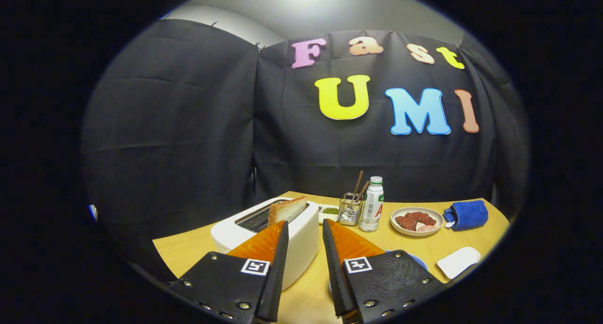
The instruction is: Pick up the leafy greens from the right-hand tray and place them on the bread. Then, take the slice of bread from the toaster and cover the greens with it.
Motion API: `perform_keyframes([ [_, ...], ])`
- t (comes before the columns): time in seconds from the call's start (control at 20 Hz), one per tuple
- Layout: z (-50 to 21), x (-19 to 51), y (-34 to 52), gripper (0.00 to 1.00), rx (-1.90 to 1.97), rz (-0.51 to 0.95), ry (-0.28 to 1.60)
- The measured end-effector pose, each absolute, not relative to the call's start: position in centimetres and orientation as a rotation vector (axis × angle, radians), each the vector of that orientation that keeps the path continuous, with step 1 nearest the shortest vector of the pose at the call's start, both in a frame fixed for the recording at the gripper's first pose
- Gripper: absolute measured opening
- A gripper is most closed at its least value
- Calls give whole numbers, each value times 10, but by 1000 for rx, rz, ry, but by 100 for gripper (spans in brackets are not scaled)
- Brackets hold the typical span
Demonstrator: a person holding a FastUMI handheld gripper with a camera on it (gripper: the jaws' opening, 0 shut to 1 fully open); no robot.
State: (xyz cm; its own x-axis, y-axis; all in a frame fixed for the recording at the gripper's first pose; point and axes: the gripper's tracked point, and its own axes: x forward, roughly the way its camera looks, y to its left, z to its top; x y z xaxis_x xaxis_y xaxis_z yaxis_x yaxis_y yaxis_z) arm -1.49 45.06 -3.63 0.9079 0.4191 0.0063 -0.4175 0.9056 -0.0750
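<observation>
Gripper view: hand-held gripper (304, 227) above a light wood table (311, 286), looking toward the black cloth wall.
Fingers: apart, a clear gap between them, nothing held; bare tabletop shows through the gap.
Left finger (264, 244): tip sits in front of the toaster's near right corner; touching or not, cannot tell.
Right finger (348, 244): over the table, just right of the toaster; a bit of a blue rim (414, 258) pokes out behind it, too hidden to name.
Toaster (301, 241): white, two slots, just ahead of the fingers and mostly left of the gap.
Bread slice (287, 210): toasted, standing upright in the right-hand slot, top half sticking out, right beyond the left fingertip.
Small white tray (329, 214): behind the toaster, holds the leafy greens (330, 211), a small green patch, detail too small to tell.
Wire holder (349, 210): metal mesh, just right of the tray, brown sticks standing in it.
Bottle (372, 205): white with a green cap, touching or just beside the holder.
Plate (417, 221): pale, right of the bottle, dark red pieces plus one pinkish piece on it.
Blue cloth (467, 214): rolled, far right, next to the plate.
White flat object (458, 262): near right of the table, well apart from the right finger, kind unclear.
</observation>
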Motion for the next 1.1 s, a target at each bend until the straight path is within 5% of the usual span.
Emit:
perform_keyframes([
  [0.85,-61,44,517,44,-75,227,34],
  [1.1,-59,52,515,30,-64,166,10],
])
